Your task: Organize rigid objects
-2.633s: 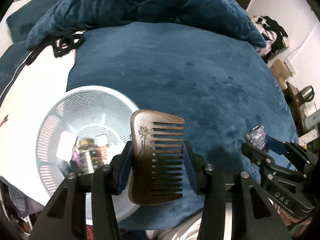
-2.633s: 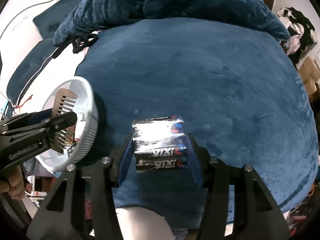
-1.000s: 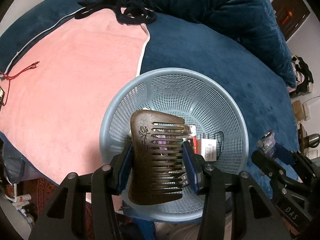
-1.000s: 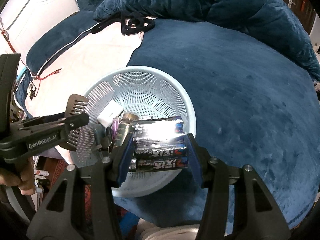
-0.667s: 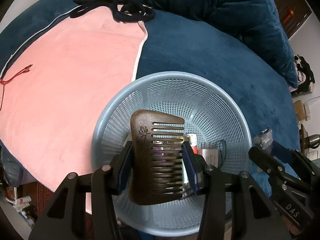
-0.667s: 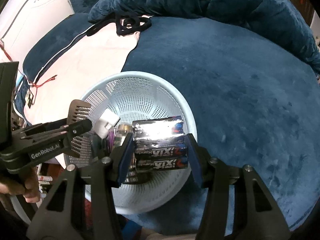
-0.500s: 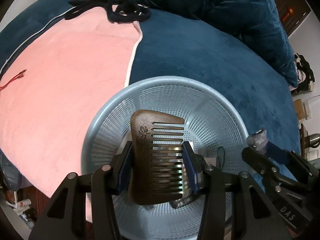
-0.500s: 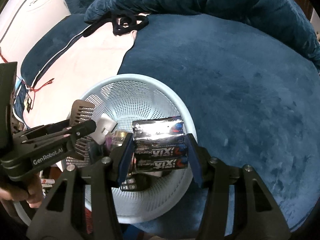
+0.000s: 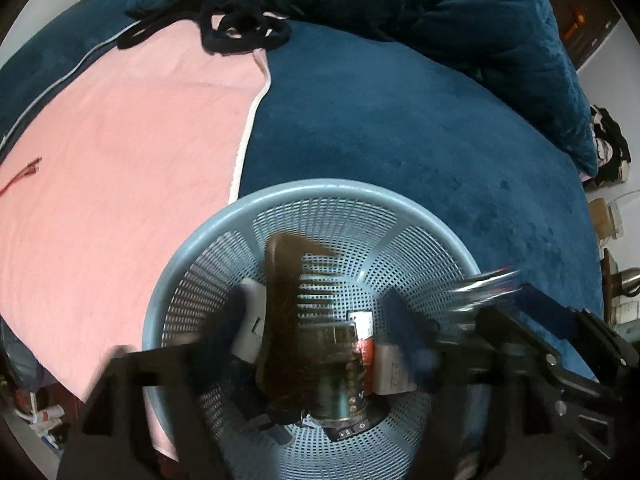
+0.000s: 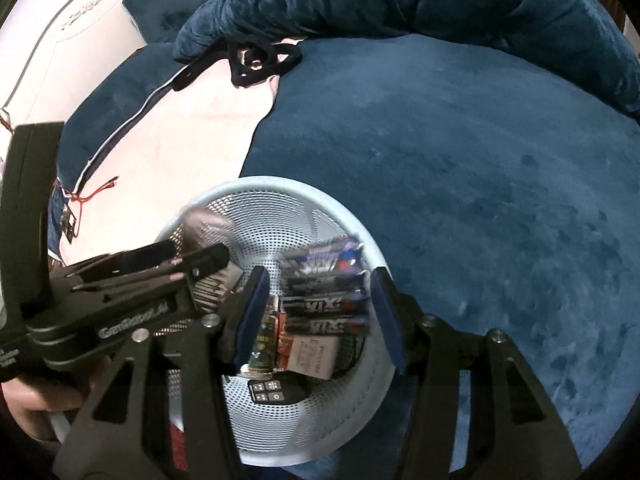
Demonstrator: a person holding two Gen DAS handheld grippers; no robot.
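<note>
A light blue mesh basket [image 9: 320, 189] [image 10: 280, 184] sits on the dark blue blanket, with both grippers above it. My left gripper [image 9: 318, 304] has its jaws opening wide. The brown wooden comb [image 9: 286, 300] is blurred between them and touches neither pad. My right gripper [image 10: 320, 276] is opening too. The shiny pack of batteries [image 10: 324, 292] hangs blurred between its blue pads [image 10: 254, 312] with a gap on each side. The right wrist view also shows the left gripper [image 10: 192, 264] at the left, with the comb [image 10: 204, 222] at its tip.
Inside the basket lie a black remote [image 10: 274, 392], a white box [image 10: 316, 356] and a metal can [image 9: 340, 372]. A pink towel [image 9: 120, 160] spreads to the left, under a black cord [image 9: 240, 36]. A bunched blue quilt [image 9: 400, 8] lies behind.
Both grippers have moved further over the basket. Their jaws have spread, and the comb and the battery pack, held firmly before, now sit loose and blurred between the pads.
</note>
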